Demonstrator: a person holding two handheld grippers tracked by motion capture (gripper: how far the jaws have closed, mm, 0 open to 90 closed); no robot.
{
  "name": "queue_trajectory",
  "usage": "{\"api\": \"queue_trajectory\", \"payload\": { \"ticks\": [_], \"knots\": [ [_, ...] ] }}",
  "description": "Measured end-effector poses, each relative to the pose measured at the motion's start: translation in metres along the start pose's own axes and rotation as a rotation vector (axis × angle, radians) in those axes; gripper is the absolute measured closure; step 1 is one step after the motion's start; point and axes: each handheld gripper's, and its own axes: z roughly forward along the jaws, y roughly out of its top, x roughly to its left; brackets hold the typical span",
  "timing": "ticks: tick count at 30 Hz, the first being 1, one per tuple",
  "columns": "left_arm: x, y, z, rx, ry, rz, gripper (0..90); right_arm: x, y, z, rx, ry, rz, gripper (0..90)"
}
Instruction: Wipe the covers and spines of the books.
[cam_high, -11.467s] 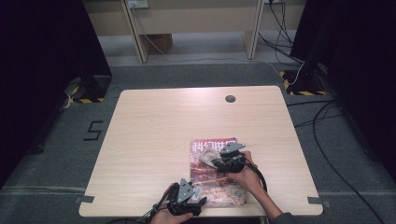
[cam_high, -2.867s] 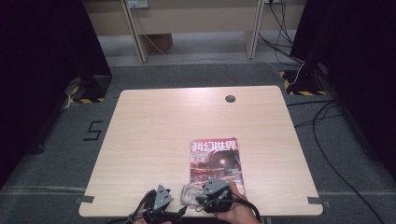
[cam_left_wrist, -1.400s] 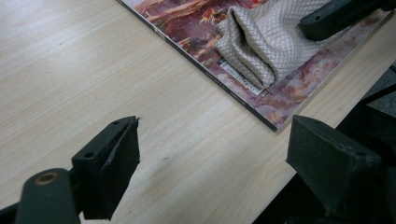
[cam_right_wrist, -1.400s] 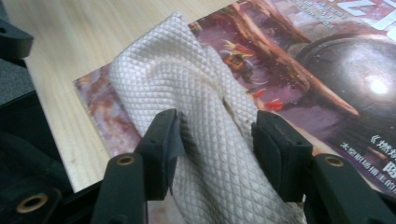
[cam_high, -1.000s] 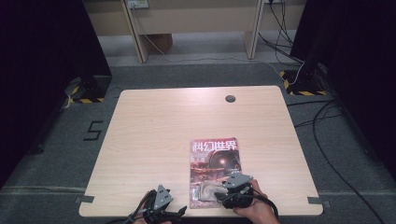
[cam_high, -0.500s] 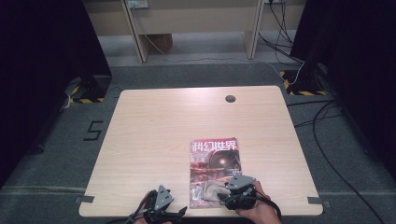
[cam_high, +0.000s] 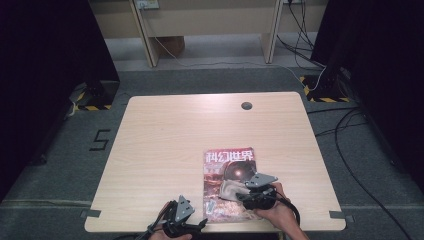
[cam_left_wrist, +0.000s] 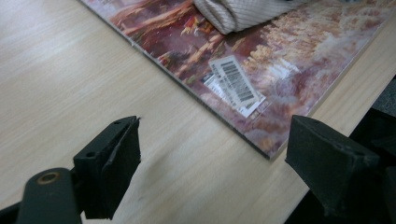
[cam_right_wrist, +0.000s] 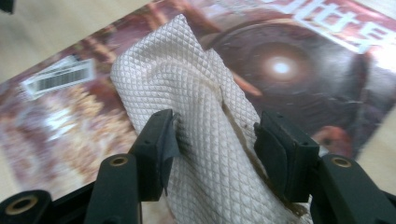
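A magazine with a reddish cover lies on the wooden table near its front edge. A white quilted cloth rests on the lower cover. My right gripper is shut on it. In the right gripper view the bunched cloth fills the gap between the jaws of that gripper, both pads touch it, and the jaws have just been opening slightly. My left gripper sits at the front edge, left of the magazine. In its own view the left gripper is open over bare wood beside the barcode corner of the magazine.
A round cable hole sits at the table's far edge. Desk legs stand behind the table. Cables run over the floor to the right. The table's front edge lies just below both hands.
My right gripper has slid the cloth a short way up the magazine cover, away from the front edge. The left gripper has kept still.
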Motion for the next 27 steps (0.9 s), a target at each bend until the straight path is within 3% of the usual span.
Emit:
{"api": "queue_trajectory", "payload": {
  "ticks": [8, 12, 15, 21, 27],
  "knots": [
    [0.003, 0.008, 0.016, -0.003, 0.010, -0.010, 17.5, -0.026, 0.008, 0.008, -0.015, -0.083, 0.031, 46.7],
    [0.004, 0.009, 0.021, -0.007, 0.005, -0.018, 16.0, -0.038, 0.009, 0.011, -0.027, -0.086, 0.078, 46.6],
    [0.005, 0.009, 0.021, -0.011, 0.000, -0.020, 15.5, -0.042, 0.009, 0.010, -0.026, -0.101, 0.074, 46.7],
    [0.003, 0.008, 0.020, -0.018, 0.012, -0.001, 15.5, -0.032, 0.008, 0.007, -0.016, -0.127, 0.030, 49.0],
    [0.004, 0.007, 0.021, -0.024, 0.004, -0.012, 15.3, -0.013, -0.001, -0.003, 0.006, -0.026, 0.014, 49.3]
  ]
}}
